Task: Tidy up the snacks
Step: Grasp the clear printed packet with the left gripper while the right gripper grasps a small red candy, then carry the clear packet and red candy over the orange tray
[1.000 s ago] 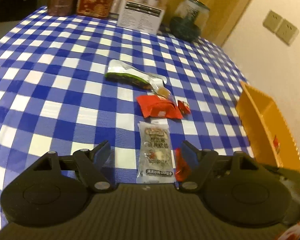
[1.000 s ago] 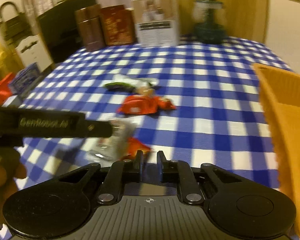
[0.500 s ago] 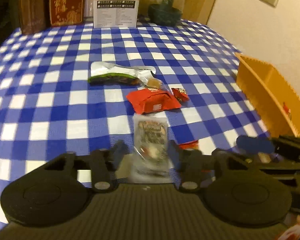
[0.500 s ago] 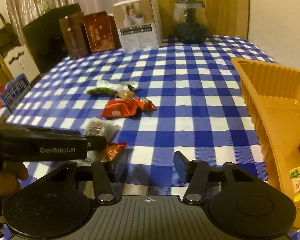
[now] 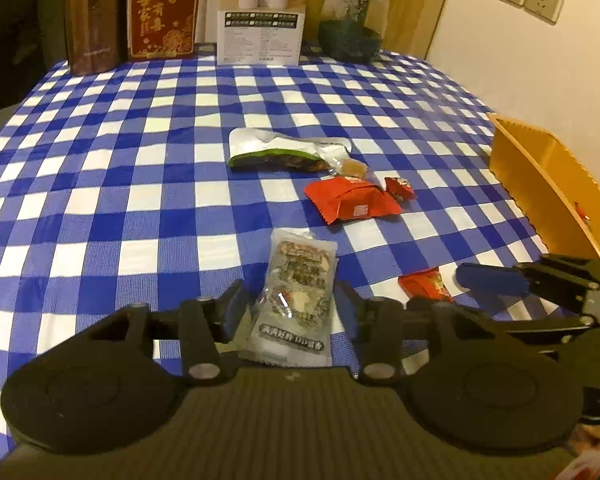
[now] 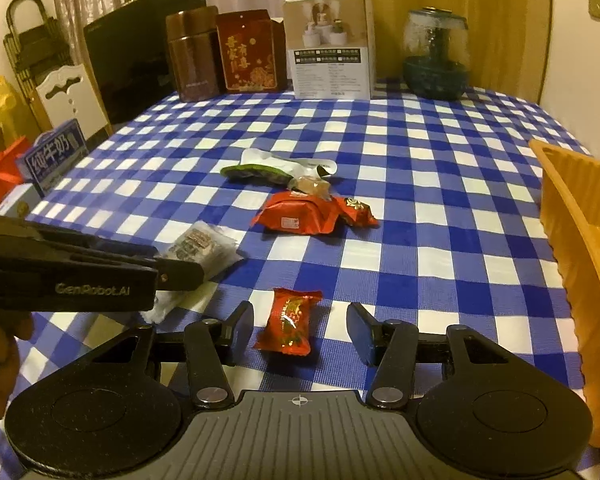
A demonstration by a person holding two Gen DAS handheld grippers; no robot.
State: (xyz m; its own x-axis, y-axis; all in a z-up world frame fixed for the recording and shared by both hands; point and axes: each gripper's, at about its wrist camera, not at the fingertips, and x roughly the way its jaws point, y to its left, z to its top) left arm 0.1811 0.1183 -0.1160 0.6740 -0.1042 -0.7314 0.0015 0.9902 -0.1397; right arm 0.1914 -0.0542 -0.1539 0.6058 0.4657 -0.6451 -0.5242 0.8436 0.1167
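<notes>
A clear packet of nut snack (image 5: 300,280) lies flat on the blue-checked cloth between the jaws of my left gripper (image 5: 292,306). The jaws are opening and their pads stand beside the packet's edges without pressing. To its right, a small red candy (image 6: 290,320) lies between the jaws of my right gripper (image 6: 300,320), which are closing with a gap on both sides. Farther out lie a red packet (image 5: 352,200), a small red sweet (image 5: 400,188), a clear-wrapped brown sweet (image 5: 352,168) and a green-white pouch (image 5: 276,150). An orange tray (image 6: 572,208) stands at the right.
At the table's far edge stand a brown tin (image 5: 94,24), a red box (image 5: 162,12), a white box (image 5: 260,28) and a glass jar (image 5: 352,24). A wall runs close behind the tray. Off the left edge are a blue milk carton box (image 6: 56,156) and a chair.
My left gripper narrowed around the clear packet, then eased wider. My right gripper went from shut to open and now straddles the small red candy. Both views swung toward the table's far edge.
</notes>
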